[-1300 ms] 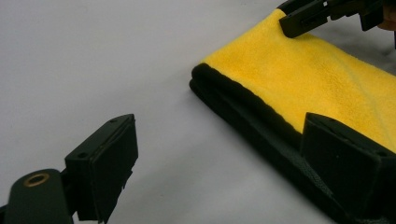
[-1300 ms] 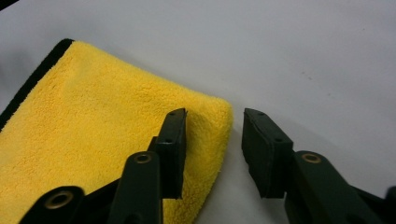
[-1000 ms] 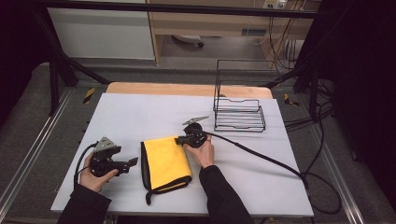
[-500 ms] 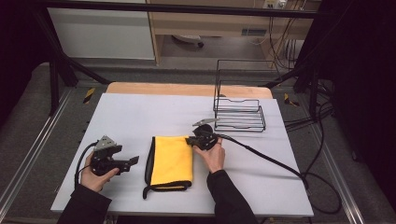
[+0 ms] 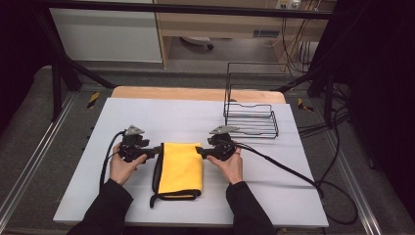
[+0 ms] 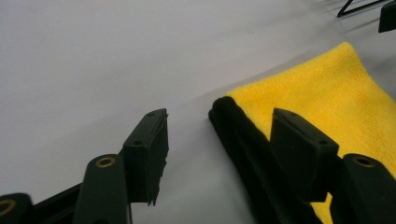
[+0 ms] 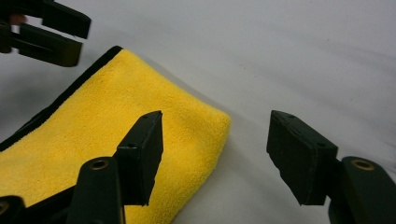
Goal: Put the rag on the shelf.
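I see the folded yellow cloth (image 5: 180,168) lying at six o'clock on the white table (image 5: 166,115). My left gripper (image 5: 157,150), jaws just narrowing, straddles its black-edged corner; my right gripper (image 5: 198,151), jaws just widening, gapes over the opposite corner.

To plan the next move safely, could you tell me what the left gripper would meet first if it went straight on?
Probably the folded yellow cloth: the left gripper has open jaws straddling its black-trimmed corner, close ahead, though depth is hard to judge.
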Demonstrator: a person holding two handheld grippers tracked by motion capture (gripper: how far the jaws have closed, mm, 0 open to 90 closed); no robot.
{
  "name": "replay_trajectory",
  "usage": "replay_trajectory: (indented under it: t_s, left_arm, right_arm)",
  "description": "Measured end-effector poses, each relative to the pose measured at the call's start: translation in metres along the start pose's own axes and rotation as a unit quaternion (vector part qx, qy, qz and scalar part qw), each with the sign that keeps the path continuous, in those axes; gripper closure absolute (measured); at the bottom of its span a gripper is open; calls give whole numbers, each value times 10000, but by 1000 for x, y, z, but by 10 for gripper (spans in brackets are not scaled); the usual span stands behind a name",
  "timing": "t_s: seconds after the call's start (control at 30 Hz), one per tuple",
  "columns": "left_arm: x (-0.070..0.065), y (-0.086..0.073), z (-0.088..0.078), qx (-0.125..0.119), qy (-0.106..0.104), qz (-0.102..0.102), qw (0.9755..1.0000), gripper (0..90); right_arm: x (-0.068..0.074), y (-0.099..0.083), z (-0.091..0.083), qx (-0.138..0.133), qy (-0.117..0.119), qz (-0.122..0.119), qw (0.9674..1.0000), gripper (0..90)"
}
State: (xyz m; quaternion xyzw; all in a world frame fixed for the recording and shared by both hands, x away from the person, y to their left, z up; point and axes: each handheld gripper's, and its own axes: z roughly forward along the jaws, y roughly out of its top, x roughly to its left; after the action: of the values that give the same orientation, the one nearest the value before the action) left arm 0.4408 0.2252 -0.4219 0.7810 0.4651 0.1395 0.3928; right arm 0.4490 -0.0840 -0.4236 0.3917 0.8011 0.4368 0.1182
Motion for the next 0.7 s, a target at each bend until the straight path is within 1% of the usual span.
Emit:
replay_trajectory:
  t_s: [0.07,0.1,0.13,0.17,0.2,0.23,0.27,0.3,0.33,0.37,0.43,0.47,0.5,0.53,0.57,0.6,0.63,0.67,0.7]
  left_arm:
    - [-1,3,9,148,-12,63,9999,386]
    - [-2,5,12,214,-1,115,9997,402]
    - [-2,6,15,247,-15,123,9996,419]
    - [-2,7,18,262,-56,91,9996,432]
    - [-3,7,20,242,-68,74,9997,470]
    - [-3,7,23,250,-91,67,9996,470]
    - [-2,7,25,281,-103,51,9995,492]
    - [-2,7,28,343,-107,46,9993,526]
    - [-1,6,30,398,-104,45,9991,526]
    - [-1,5,32,458,-90,79,9989,538]
    - [-1,4,33,474,-111,98,9988,546]
    - [-2,4,34,463,-127,87,9988,572]
    - [-2,5,34,468,-145,102,9987,572]
    - [-3,4,37,491,-167,97,9986,593]
    - [-3,4,37,491,-167,97,9986,600]
    - [-3,4,38,508,-193,61,9985,600]
    - [-4,4,40,514,-216,31,9984,625]
    - [-4,5,40,537,-231,37,9983,625]
    - [-5,5,41,559,-210,44,9982,632]
  right_arm:
    - [0,0,0,-16,12,6,10000,361]
    - [0,0,0,-20,35,22,10000,374]
    - [-1,0,1,-30,59,6,10000,392]
    - [-1,1,2,-29,67,45,10000,403]
    - [-3,0,6,10,52,91,9999,443]
    - [-3,0,6,10,52,91,9999,443]
    - [-4,-1,9,31,42,96,9999,456]
    - [-5,-2,15,92,64,182,9998,481]
    - [-5,-2,15,92,64,182,9998,481]
    - [-6,-4,21,124,101,230,9996,501]
    - [-7,-5,24,155,95,240,9995,515]
    - [-8,-8,29,261,79,272,9993,527]
    - [-8,-8,29,261,79,272,9993,527]
    - [-8,-9,32,313,100,307,9990,552]
    - [-8,-9,32,313,100,307,9990,552]
    - [-8,-9,33,326,112,311,9989,561]
    - [-8,-9,34,347,114,325,9988,574]
    - [-8,-10,34,383,137,375,9985,588]
    - [-8,-10,36,450,197,483,9976,619]
